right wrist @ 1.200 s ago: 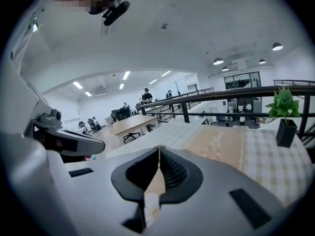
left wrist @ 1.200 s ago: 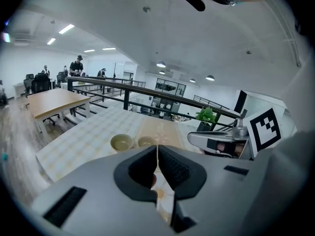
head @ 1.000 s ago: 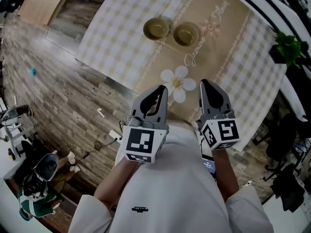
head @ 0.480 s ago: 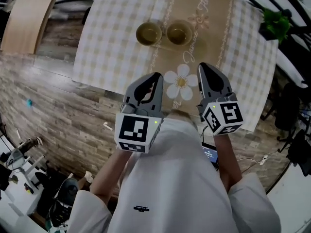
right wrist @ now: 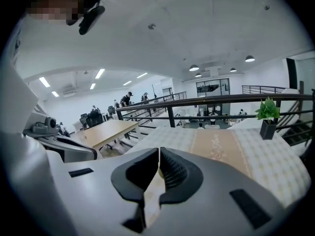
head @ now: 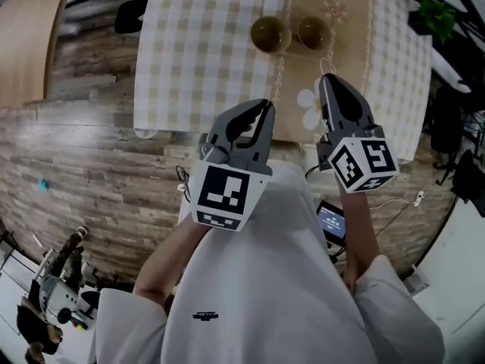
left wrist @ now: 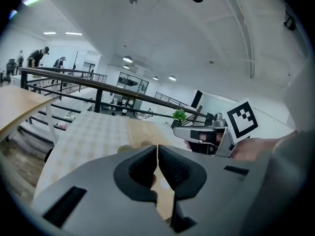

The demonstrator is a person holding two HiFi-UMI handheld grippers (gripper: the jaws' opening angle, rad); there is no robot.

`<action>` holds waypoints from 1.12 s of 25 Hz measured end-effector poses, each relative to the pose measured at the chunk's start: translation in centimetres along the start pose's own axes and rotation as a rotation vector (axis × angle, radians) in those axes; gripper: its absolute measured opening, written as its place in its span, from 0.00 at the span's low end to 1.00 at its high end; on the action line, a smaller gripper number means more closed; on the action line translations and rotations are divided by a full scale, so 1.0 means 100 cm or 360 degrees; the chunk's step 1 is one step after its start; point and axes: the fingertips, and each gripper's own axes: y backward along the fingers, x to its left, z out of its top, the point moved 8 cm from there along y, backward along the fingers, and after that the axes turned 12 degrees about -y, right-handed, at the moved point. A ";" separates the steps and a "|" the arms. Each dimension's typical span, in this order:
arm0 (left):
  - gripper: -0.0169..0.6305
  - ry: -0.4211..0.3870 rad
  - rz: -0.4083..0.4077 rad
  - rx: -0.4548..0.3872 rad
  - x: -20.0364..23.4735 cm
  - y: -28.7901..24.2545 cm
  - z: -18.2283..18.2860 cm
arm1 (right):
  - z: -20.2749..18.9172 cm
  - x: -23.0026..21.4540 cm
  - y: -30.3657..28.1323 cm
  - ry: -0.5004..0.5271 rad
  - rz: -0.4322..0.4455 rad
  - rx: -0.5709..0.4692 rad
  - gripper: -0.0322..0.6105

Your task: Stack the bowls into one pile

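jaws together and empty on your left gripper point(head: 261, 112) and right gripper point(head: 331, 86), held near the checked table point(head: 182, 59) with two bowls point(head: 270, 33), well apart.

Right gripper point(right wrist: 158, 156): jaws pressed together, empty. Checked tablecloth point(right wrist: 275, 154) ahead, potted plant point(right wrist: 268, 114) at right, black railing point(right wrist: 211, 101) behind.

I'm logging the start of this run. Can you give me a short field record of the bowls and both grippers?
bowls: left bowl and right bowl, side by side on the tablecloth, not stacked
left gripper: fingers together, empty, short of the bowls
right gripper: fingers together, empty, short of the bowls
stacking: not yet begun
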 end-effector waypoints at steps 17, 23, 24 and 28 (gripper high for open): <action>0.07 -0.0067 -0.0247 0.0014 0.015 -0.010 0.014 | 0.008 0.024 0.006 -0.0162 -0.0117 -0.0041 0.11; 0.07 -0.0072 -0.0206 0.0032 0.015 -0.024 0.019 | 0.009 0.007 0.000 -0.0193 -0.0122 -0.0036 0.11; 0.07 -0.0072 -0.0202 0.0036 0.014 -0.027 0.020 | 0.009 0.004 -0.002 -0.0196 -0.0115 -0.0031 0.11; 0.07 -0.0070 -0.0193 0.0046 0.007 -0.042 0.019 | 0.003 -0.006 -0.008 -0.0213 -0.0094 -0.0018 0.11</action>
